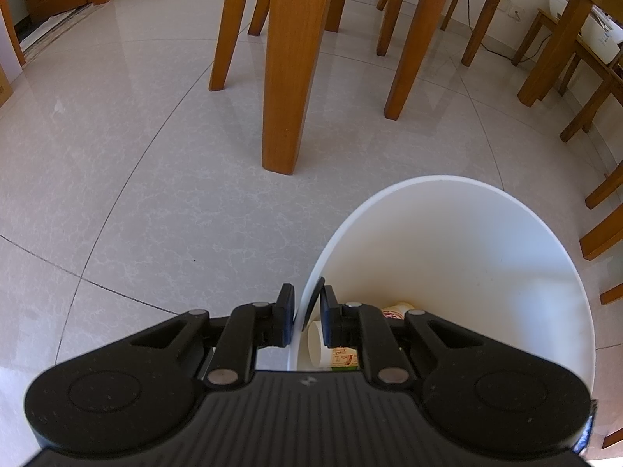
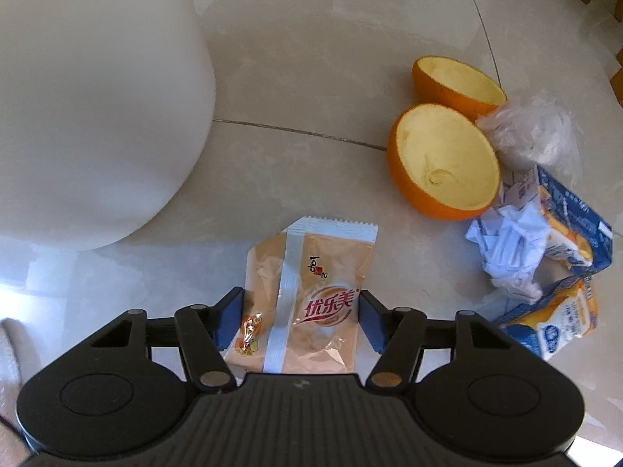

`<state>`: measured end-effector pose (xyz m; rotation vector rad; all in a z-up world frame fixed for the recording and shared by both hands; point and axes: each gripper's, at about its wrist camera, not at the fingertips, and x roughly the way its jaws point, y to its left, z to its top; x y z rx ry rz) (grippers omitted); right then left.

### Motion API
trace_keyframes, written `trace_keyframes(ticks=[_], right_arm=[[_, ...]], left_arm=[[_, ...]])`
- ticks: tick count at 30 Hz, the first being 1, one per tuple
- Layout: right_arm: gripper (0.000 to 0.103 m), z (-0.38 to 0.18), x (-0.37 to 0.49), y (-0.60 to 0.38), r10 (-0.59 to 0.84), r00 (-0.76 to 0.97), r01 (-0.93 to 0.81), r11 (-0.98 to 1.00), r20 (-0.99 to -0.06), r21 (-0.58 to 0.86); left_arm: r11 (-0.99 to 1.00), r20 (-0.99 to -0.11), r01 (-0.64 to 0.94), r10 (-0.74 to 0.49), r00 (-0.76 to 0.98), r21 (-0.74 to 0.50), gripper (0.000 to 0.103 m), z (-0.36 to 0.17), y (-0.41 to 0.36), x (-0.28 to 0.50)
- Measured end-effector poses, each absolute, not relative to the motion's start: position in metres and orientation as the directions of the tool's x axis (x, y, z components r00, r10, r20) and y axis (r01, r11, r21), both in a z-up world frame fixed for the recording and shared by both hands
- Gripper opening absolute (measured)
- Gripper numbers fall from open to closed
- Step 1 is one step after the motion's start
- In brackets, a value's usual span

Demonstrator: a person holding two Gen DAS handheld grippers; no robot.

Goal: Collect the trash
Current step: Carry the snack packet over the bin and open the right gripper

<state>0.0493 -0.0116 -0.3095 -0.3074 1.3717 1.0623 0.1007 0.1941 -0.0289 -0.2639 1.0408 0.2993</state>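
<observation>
White plastic bin [image 1: 447,257] on tiled floor [image 1: 136,194], rim clamped between fingers of left gripper [image 1: 305,321]. Inside bin: two paper cups [image 1: 335,350], so collection begun. Right gripper [image 2: 300,321] spread wide, straddling peach snack wrapper [image 2: 311,295] flat on floor, not yet closed on it. Outstanding beside bin: two hollowed orange halves [image 2: 444,163], crumpled clear plastic [image 2: 533,132], wadded white paper [image 2: 506,249], two crushed blue cartons [image 2: 568,233]. Judged well short of halfway; wrapper next.
</observation>
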Motion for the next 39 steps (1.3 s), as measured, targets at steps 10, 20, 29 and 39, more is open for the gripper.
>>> trace_keyframes(ticks=[10, 20, 29, 39], right_arm=[[0.067, -0.215, 0.087, -0.038, 0.480, -0.137, -0.840, 0.408, -0.867, 0.358], [0.067, -0.073, 0.102, -0.056, 0.617, -0.119, -0.899, 0.266, -0.778, 0.349], [0.067, 0.001, 0.092, -0.021, 0.732, -0.104, -0.940, 0.149, -0.673, 0.308], [0.092, 0.021, 0.076, 0.011, 0.791, -0.104, -0.948, 0.105, -0.603, 0.302]], left_arm=[[0.930, -0.874, -0.360, 0.117, 0.472, -0.070, 0.012, -0.029, 0.194, 0.100], [0.931, -0.875, -0.358, 0.117, 0.469, -0.067, 0.012, -0.029, 0.194, 0.101], [0.931, -0.875, -0.358, 0.121, 0.468, -0.063, 0.012, -0.029, 0.193, 0.101], [0.932, -0.875, -0.357, 0.121, 0.469, -0.063, 0.012, -0.028, 0.192, 0.101]])
